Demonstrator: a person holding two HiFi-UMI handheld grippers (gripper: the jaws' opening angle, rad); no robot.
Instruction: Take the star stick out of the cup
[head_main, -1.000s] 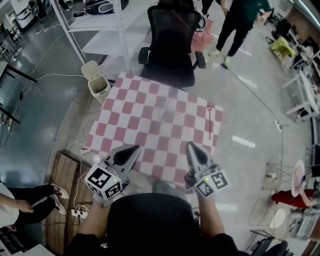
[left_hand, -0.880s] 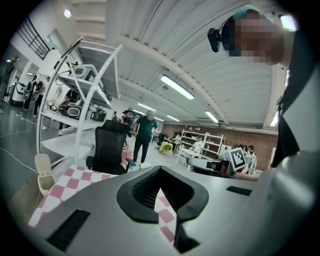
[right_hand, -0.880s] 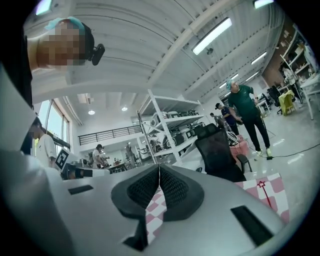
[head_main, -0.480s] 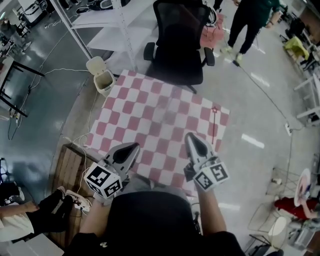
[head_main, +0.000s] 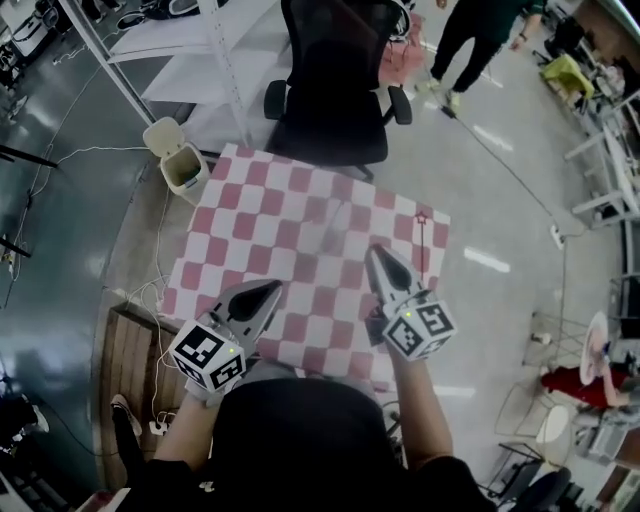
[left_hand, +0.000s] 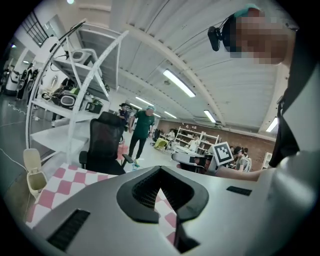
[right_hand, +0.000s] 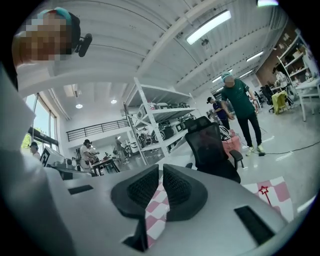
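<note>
Two grippers over near half of checkered bench (head_main: 255, 205), both empty. Left gripper (head_main: 271, 289): fingers together at tips. Right gripper (head_main: 375, 251): fingers all but together, nothing between. Star stick (head_main: 424, 245) lies flat on bench by right edge, just beyond right gripper, untouched. Faint clear shape mid-bench, possibly cup (head_main: 336, 224).
</note>
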